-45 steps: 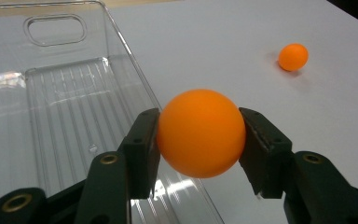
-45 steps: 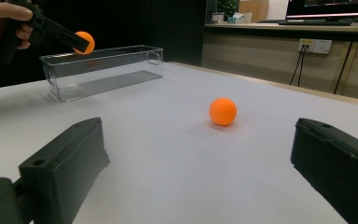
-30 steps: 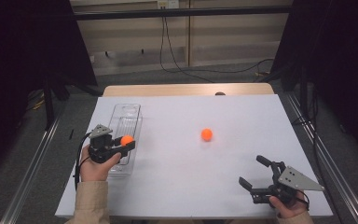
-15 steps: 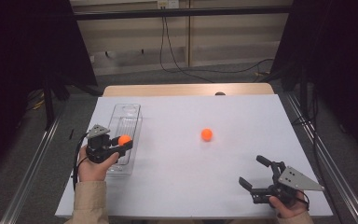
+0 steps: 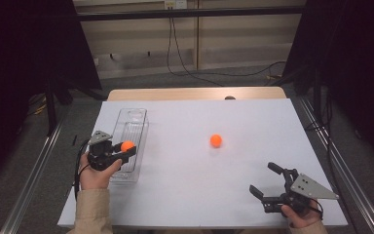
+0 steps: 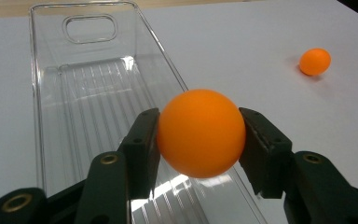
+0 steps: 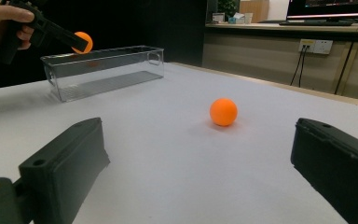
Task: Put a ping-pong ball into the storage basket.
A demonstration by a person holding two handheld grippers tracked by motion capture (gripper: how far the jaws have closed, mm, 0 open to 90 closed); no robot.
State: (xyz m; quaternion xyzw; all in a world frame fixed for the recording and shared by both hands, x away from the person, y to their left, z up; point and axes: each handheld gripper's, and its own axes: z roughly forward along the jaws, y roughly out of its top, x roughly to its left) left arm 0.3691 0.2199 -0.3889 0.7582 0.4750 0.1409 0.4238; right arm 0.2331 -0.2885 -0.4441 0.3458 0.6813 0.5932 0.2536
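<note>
My left gripper [image 5: 125, 149] is shut on an orange ball [image 5: 127, 145] and holds it just above the near end of a clear plastic tray [image 5: 132, 116]. In the left gripper view the ball [image 6: 200, 133] sits squeezed between both jaws over the tray's ribbed floor [image 6: 84, 107]. A second orange ball [image 5: 216, 140] lies loose mid-table, also in the left gripper view [image 6: 315, 61] and the right gripper view [image 7: 223, 112]. My right gripper [image 5: 263, 179] rests open near the front right edge, its jaws wide apart, with the loose ball ahead of them.
The white table top [image 5: 190, 195] ends close behind both hands. The tray [image 7: 102, 70] is long and narrow and lies lengthwise at the left. A wooden strip [image 5: 195, 93] borders the far edge, with dark floor and cables beyond.
The left gripper has drifted slightly left with the ball, further over the tray. The right gripper and the loose ball have not moved.
</note>
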